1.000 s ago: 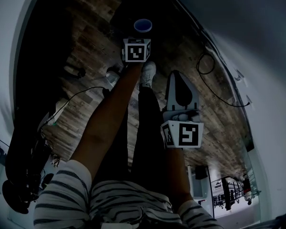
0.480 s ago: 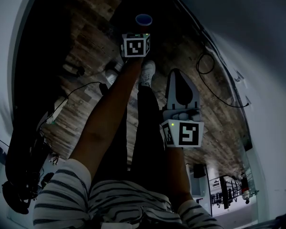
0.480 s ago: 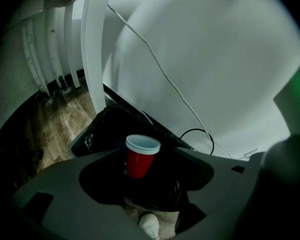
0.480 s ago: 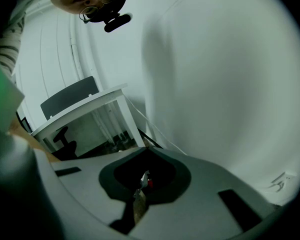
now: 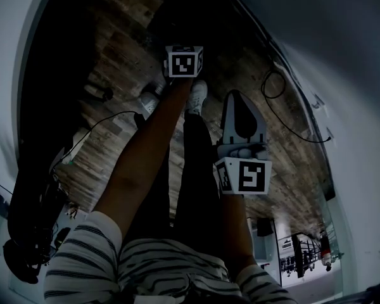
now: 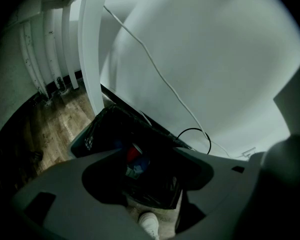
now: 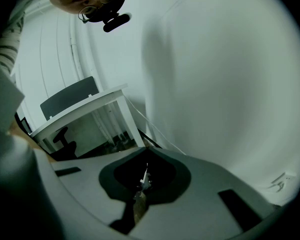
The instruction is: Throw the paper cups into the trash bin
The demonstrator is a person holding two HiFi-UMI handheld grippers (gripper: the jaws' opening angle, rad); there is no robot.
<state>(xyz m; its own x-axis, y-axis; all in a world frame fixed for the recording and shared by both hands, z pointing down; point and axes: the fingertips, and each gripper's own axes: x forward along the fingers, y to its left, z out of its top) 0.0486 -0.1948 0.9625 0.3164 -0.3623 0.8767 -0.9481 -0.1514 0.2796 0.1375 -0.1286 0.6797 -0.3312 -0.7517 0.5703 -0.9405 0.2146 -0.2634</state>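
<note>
My left gripper (image 6: 146,186) hangs over the trash bin (image 6: 97,126), which is lined with a black bag. Its jaws stand wide apart with nothing between them. Down in the bin lie a red paper cup (image 6: 133,152) and a blue one (image 6: 140,163). In the head view only the left gripper's marker cube (image 5: 183,61) shows, held out over the dark bin, and no cup is seen beyond it. My right gripper (image 5: 238,101) is held lower, by the person's right leg, its jaws together and empty; the right gripper view shows the tips (image 7: 144,178) meeting.
A white table leg (image 6: 92,59) stands just left of the bin. A cable (image 6: 160,79) runs down the white wall to a coil (image 6: 194,139). The person's shoe (image 6: 149,224) is at the bin's near side on the wooden floor (image 6: 45,129). A chair (image 7: 70,101) sits behind a white table.
The blue cup that showed just beyond the left gripper's cube in both earlier frames is gone from the head view. The left cube has barely shifted; the right gripper has not moved.
</note>
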